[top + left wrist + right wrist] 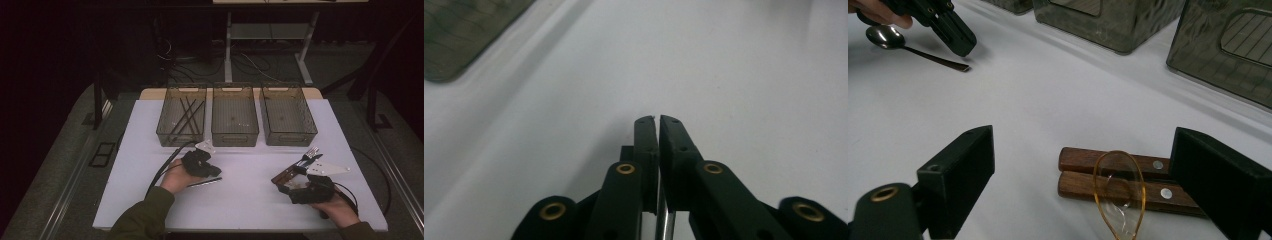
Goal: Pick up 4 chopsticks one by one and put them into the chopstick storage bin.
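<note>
My left gripper (216, 172) hangs low over the white table (240, 200) with its jaws almost together (658, 120). A metal spoon (206, 182) lies on the table just beneath it, its bowl (884, 37) near the hand. A sliver of shiny metal shows through the gap at the base of the jaws. My right gripper (1083, 150) stands open around two wooden cutlery handles (1108, 172) lying side by side. An amber see-through spoon (1118, 195) rests across them. A fork head (310, 152) sticks out past those handles.
Three see-through bins stand in a row at the back: the left bin (180, 137) holds several dark chopsticks (186, 116), then come the middle bin (235, 137) and the right bin (290, 139). The table edge runs close in front of both hands.
</note>
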Motion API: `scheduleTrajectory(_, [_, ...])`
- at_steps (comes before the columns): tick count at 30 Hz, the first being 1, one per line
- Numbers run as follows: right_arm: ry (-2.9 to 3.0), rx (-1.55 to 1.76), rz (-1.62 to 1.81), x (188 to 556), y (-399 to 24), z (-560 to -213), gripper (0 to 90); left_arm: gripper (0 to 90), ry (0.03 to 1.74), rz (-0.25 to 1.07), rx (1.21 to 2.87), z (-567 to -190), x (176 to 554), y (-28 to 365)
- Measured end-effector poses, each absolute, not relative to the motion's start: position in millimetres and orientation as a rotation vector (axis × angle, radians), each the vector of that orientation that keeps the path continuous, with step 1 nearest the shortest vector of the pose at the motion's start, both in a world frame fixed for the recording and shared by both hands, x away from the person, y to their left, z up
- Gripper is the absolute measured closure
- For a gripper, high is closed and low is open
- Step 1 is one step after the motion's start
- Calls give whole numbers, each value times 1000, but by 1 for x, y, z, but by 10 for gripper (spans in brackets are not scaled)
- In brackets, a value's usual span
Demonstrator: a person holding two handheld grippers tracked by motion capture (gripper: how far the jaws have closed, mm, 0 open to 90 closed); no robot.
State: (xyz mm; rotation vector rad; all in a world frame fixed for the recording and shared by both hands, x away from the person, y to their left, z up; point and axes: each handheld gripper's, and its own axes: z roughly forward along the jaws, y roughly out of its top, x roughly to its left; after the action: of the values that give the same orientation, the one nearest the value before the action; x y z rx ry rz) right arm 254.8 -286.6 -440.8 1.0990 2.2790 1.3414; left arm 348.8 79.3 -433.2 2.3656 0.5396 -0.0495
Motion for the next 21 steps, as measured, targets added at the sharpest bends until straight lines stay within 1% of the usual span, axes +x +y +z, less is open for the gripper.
scheduleTrajectory(6, [2273, 1097, 1344, 256, -286, -440, 110, 738, 581, -24, 2309, -426, 345, 91])
scheduleTrajectory(15, [2267, 1083, 1355, 256, -286, -439, 110, 473, 623, 53, 2217, -413, 334, 113])
scheduleTrajectory(21, [2267, 1078, 1355, 256, -285, -439, 110, 350, 657, 109, 2169, -407, 322, 127])
